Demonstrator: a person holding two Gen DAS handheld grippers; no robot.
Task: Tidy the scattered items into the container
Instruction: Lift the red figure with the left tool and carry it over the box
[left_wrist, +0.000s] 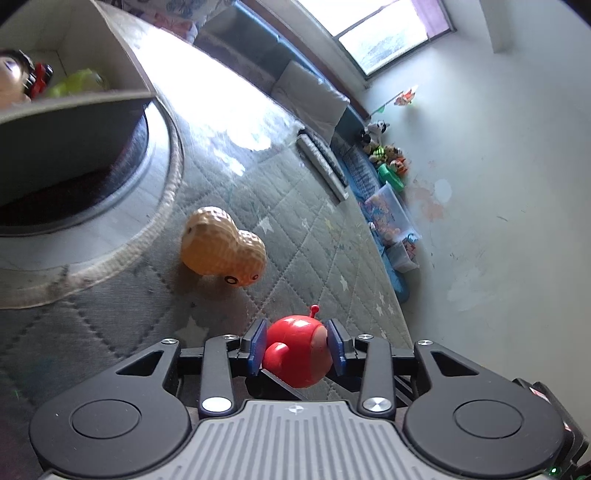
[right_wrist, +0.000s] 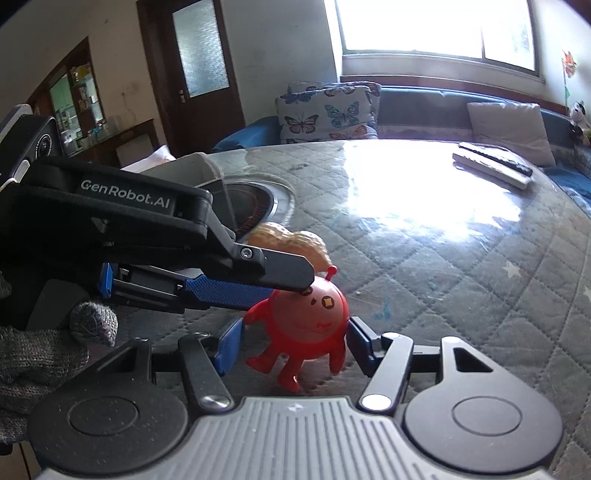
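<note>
Left wrist view showed the left gripper (left_wrist: 297, 345) pinching a small red toy figure (left_wrist: 299, 354), its blue pads (left_wrist: 258, 345) pressed against both sides of the round body. The figure had a short antenna on top. Just ahead lay a tan peanut-shaped toy (left_wrist: 221, 245) with two small eyes, resting on the quilted grey table cover (left_wrist: 295, 206) printed with pale stars. To the upper left stood the container (left_wrist: 74, 103), a grey open box set on a round inset in the table; inside it sat a yellow-green item (left_wrist: 79, 83) and a red and black toy (left_wrist: 38, 79), both blurred. Two remote controls (left_wrist: 323, 164) lay further along the table, well apart from the toys.

Right wrist view showed the same red figure (right_wrist: 306, 321) face-on, with arms, legs and a drawn face, standing on the cover. The right gripper (right_wrist: 293, 341) was spread wide, one blue pad on each side of the figure; I could not tell whether either pad touched it. The left gripper (right_wrist: 288, 284) reached in from the left and gripped the figure's head. A grey-gloved hand (right_wrist: 48, 347) held that tool. The peanut toy (right_wrist: 295, 245) lay just behind.
</note>
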